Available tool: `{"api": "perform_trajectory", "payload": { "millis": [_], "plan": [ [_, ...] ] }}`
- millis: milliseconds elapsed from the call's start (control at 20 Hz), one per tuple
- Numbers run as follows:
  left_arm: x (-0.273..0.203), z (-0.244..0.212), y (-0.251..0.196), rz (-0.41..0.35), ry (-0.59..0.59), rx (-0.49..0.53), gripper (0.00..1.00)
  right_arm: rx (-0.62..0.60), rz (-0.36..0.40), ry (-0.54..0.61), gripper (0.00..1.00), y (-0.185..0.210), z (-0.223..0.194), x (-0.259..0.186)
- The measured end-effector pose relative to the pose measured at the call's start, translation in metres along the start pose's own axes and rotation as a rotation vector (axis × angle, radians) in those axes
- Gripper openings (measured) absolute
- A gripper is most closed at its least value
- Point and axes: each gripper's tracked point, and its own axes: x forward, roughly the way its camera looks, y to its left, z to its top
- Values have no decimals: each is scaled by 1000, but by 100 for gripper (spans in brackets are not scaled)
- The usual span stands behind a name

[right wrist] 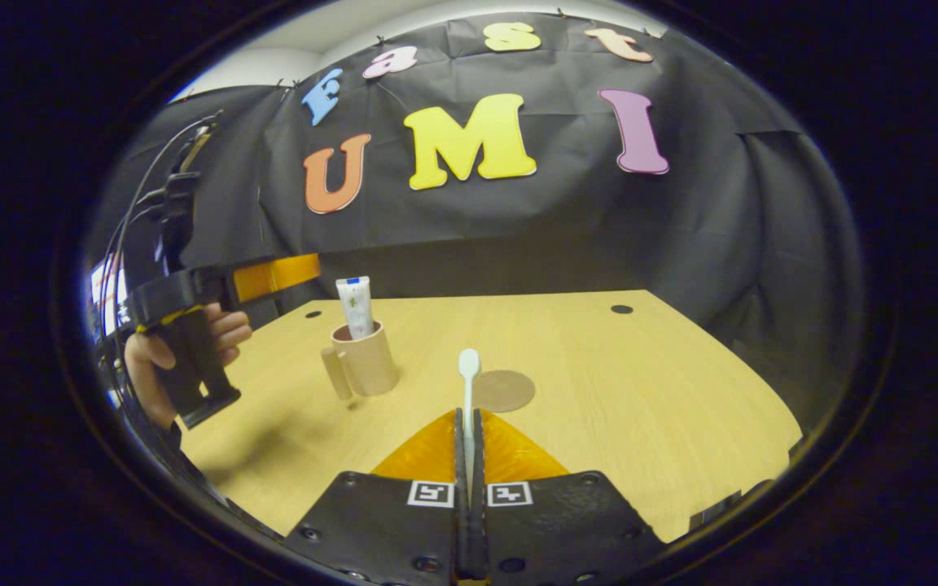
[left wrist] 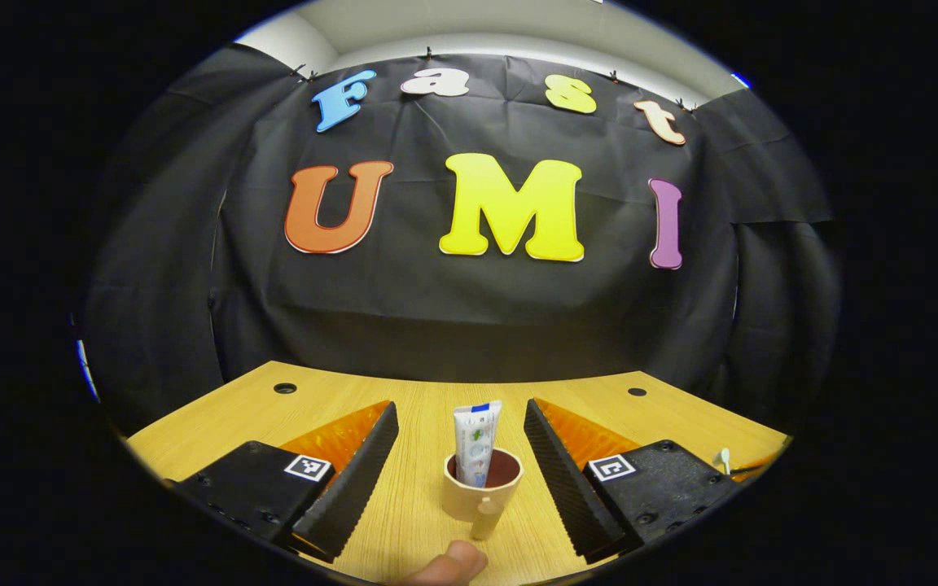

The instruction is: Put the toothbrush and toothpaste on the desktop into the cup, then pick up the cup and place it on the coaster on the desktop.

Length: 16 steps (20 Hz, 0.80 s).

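A tan cup (left wrist: 481,487) with a handle stands on the wooden desk, and a white toothpaste tube (left wrist: 476,443) stands upright inside it. My left gripper (left wrist: 461,407) is open, with the cup between and just below its fingers, touching neither. In the right gripper view the cup (right wrist: 367,365) and toothpaste tube (right wrist: 355,305) stand left of centre. The left gripper (right wrist: 310,267) hovers beside the tube's top, held by a hand (right wrist: 221,334). My right gripper (right wrist: 469,417) is shut on a white toothbrush (right wrist: 468,366), head pointing forward. A round brown coaster (right wrist: 504,391) lies just right of the brush head.
The wooden desk (right wrist: 640,391) has small round holes near its back edge (right wrist: 621,309) (left wrist: 285,388). Black cloth walls close the back and sides. A thumb (left wrist: 453,563) shows at the bottom of the left gripper view. Bare desk stretches right of the coaster.
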Motion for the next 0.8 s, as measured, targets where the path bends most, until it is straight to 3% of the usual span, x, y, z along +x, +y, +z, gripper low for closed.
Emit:
{"api": "perform_trajectory", "payload": {
  "millis": [250, 450, 800],
  "plan": [
    [-42, -34, 24, 15, 40, -93, 99, -47, 33, -12, 0, 43, 18, 27],
    [-60, -57, 55, 74, 61, -56, 99, -56, 88, -31, 0, 89, 36, 51],
    [-79, -81, 80, 96, 94, -44, 99, -86, 129, -164, 0, 157, 107, 81]
  ]
}}
